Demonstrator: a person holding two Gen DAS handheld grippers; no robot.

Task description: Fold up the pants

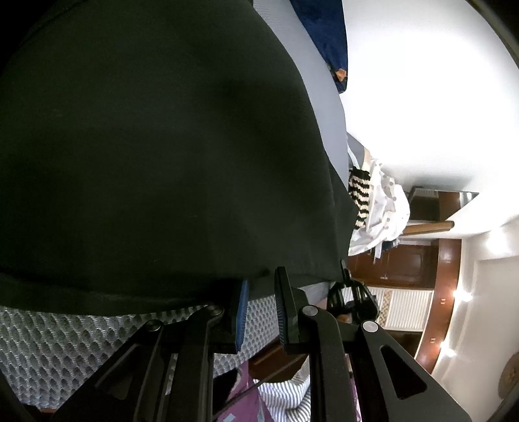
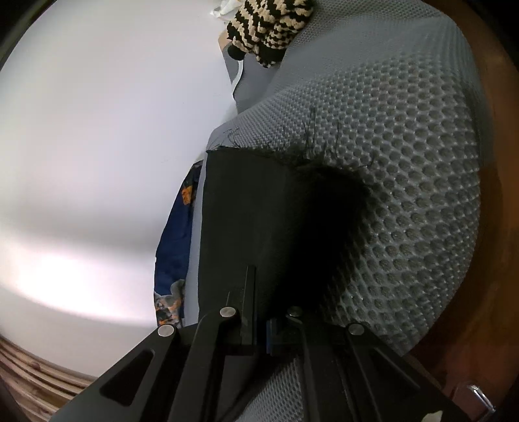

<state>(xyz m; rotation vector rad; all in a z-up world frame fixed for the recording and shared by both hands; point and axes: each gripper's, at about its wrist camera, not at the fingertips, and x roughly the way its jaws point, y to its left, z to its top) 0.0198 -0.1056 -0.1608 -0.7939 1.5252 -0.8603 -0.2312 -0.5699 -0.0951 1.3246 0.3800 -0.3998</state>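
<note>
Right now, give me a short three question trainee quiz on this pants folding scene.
1. True or false: the right gripper is shut on the black pants.
2. What pattern has the grey mat? A honeycomb, B floral, C checked.
3. Fill in: the knitted item is striped black and ____.

Key: 1 true; 2 A; 3 cream.

right gripper (image 2: pixel 259 311): jaws closed on the black pants (image 2: pixel 259 207) | pants: frayed hem laid on the grey honeycomb mat (image 2: pixel 405 162) | striped knit (image 2: pixel 269 29): seen at the mat's far edge | blue garment (image 2: pixel 175 240): beside the pants
</note>
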